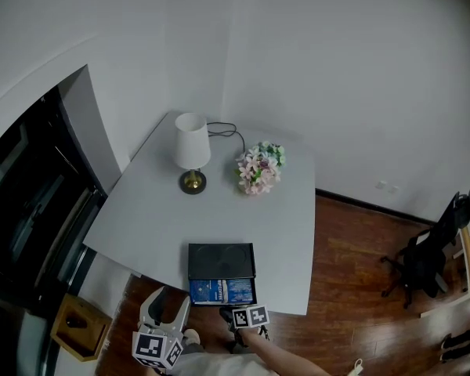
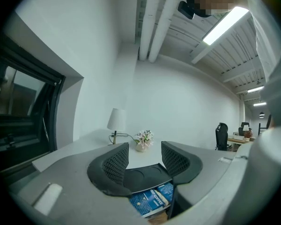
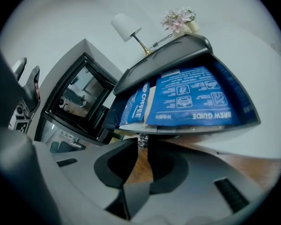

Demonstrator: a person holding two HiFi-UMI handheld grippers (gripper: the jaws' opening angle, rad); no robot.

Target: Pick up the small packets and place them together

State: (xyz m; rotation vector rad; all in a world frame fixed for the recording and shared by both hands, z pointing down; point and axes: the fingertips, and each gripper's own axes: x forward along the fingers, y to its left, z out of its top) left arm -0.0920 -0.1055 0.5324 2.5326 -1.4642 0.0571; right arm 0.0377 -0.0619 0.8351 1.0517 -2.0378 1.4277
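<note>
A black box [image 1: 222,258] lies open at the near edge of the white table [image 1: 157,218], with several blue small packets [image 1: 222,291] in its front half. My right gripper [image 1: 226,312] sits at the box's front edge. In the right gripper view the jaws [image 3: 141,145] stand almost together, pinching a thin silvery packet edge [image 3: 141,139] that hangs below the blue packets [image 3: 192,97]. My left gripper [image 1: 166,299] hovers below and left of the table edge. Its jaws [image 2: 144,159] stand apart with nothing between them, facing the box [image 2: 143,177] and the packets [image 2: 152,200].
A white lamp [image 1: 192,151] and a pot of pink flowers [image 1: 259,168] stand at the back of the table. A dark glass window [image 1: 23,202] is on the left. A wooden box [image 1: 78,327] sits on the floor, and a black office chair [image 1: 427,261] stands at the right.
</note>
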